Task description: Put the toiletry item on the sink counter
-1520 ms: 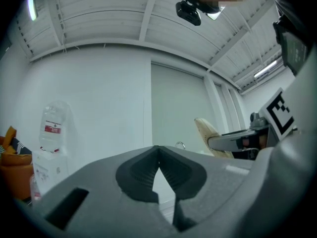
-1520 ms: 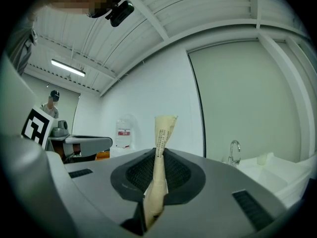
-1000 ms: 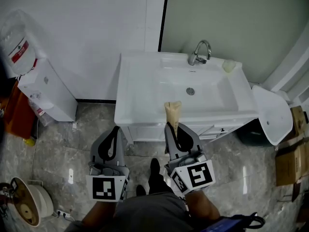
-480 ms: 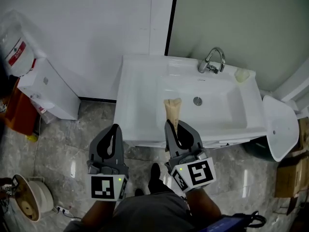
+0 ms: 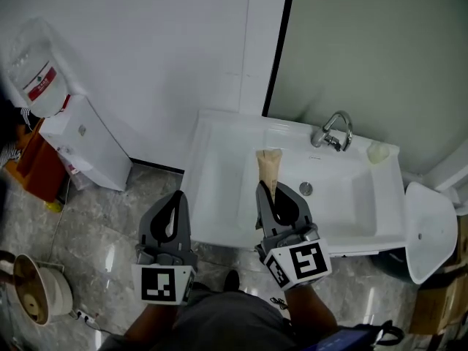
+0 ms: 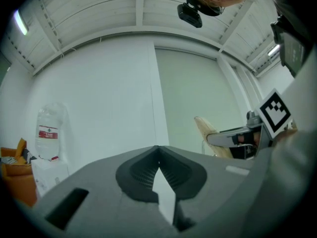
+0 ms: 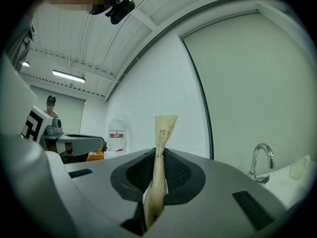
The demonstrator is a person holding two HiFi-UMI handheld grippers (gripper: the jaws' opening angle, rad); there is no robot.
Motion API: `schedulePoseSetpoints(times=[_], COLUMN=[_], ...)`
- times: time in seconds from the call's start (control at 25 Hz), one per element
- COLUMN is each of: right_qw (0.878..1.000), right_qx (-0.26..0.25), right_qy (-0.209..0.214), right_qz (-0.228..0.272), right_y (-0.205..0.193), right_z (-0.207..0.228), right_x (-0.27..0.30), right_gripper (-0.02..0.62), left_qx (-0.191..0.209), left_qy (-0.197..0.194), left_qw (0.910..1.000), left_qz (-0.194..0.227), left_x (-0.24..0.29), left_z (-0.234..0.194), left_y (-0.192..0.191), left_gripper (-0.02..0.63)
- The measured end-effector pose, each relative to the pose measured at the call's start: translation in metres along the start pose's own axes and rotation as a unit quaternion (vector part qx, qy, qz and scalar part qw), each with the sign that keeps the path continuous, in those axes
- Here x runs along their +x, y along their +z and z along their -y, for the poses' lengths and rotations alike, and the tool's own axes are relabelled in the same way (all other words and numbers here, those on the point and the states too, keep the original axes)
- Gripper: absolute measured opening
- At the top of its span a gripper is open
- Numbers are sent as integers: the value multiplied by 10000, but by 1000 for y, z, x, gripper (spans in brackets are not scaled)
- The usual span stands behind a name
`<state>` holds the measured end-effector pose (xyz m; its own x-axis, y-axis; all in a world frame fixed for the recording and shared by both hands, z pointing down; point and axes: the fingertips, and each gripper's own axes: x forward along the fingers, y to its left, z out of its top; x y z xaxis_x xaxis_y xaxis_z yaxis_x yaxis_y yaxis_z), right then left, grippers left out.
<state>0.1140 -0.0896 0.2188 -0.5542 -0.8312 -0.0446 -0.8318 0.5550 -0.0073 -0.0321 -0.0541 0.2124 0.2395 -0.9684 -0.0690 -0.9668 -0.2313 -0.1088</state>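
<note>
My right gripper (image 5: pixel 272 194) is shut on a tan toiletry tube (image 5: pixel 267 169), whose flat crimped end sticks out past the jaws; the same tube (image 7: pixel 161 148) stands upright between the jaws in the right gripper view. It hangs over the left part of the white sink counter (image 5: pixel 219 189), short of the basin (image 5: pixel 325 196). A chrome tap (image 5: pixel 333 131) rises at the back of the basin. My left gripper (image 5: pixel 174 205) is shut with nothing in it, over the floor just in front of the counter's left corner.
A water dispenser (image 5: pixel 77 141) with its bottle (image 5: pixel 33 68) stands at the left by the wall. A small pale object (image 5: pixel 378 151) lies at the counter's back right. A white toilet lid (image 5: pixel 428 232) is at right, a bin (image 5: pixel 33 291) at lower left.
The view has shifted forward: the sink now lies lower and more to the right in frame, and the tube now hangs above the counter instead of its front edge. Both grippers stay shut.
</note>
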Motion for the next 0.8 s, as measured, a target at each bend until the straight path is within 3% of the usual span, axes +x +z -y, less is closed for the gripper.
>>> schedulePoseSetpoints(times=[0.4, 0.8], right_qw=[9996, 9991], right_qx=[58, 43], right_qy=[133, 100], right_qz=[-225, -410], right_y=[-17, -32], right_z=[8, 16], right_x=[28, 58], right_gripper=[35, 34], left_qx=[-108, -226], left_qy=[223, 165], left_qw=[9993, 9991], left_qz=[-273, -315], left_x=[20, 52], left_z=[-19, -37], left_y=[-17, -35], left_gripper=[11, 11])
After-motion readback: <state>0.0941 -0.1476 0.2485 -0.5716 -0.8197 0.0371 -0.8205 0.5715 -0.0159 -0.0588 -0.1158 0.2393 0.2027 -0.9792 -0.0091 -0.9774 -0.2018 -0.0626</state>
